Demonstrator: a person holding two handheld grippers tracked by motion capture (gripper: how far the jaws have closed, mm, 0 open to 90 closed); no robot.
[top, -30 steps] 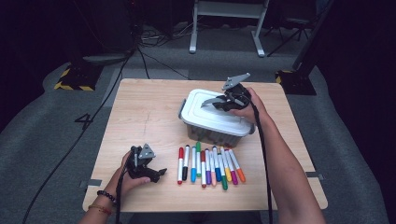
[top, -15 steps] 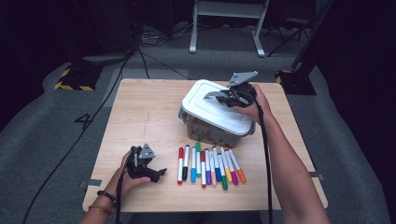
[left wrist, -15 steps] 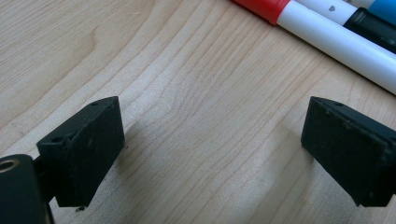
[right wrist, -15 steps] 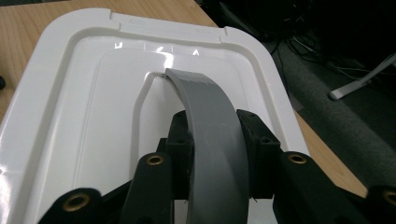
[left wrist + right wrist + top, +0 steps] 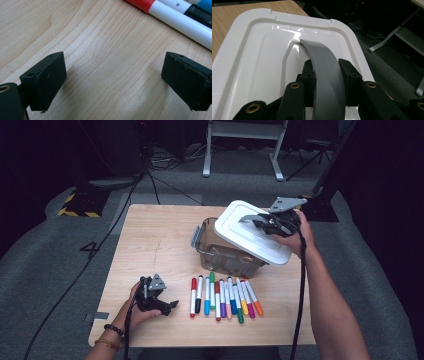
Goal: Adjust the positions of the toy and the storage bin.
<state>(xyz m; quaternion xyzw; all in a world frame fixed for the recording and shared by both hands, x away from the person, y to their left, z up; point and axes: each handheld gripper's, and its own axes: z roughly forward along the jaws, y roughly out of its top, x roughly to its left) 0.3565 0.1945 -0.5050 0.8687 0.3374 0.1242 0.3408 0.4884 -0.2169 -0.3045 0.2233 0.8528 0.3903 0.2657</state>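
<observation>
Wooden tabletop (image 5: 150,245) now shows the clear box (image 5: 225,256) open, because the right hand-held gripper (image 5: 260,222), pinching the grey handle (image 5: 324,72), has lifted the white lid (image 5: 250,240) off it.

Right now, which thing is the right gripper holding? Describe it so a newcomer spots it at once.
Find the wooden table, then the clear plastic bin behind the row of markers. Tilted over the bin's right side is the white lid, gripped by its grey handle in the right gripper; it is the one white, flat piece there.
</observation>
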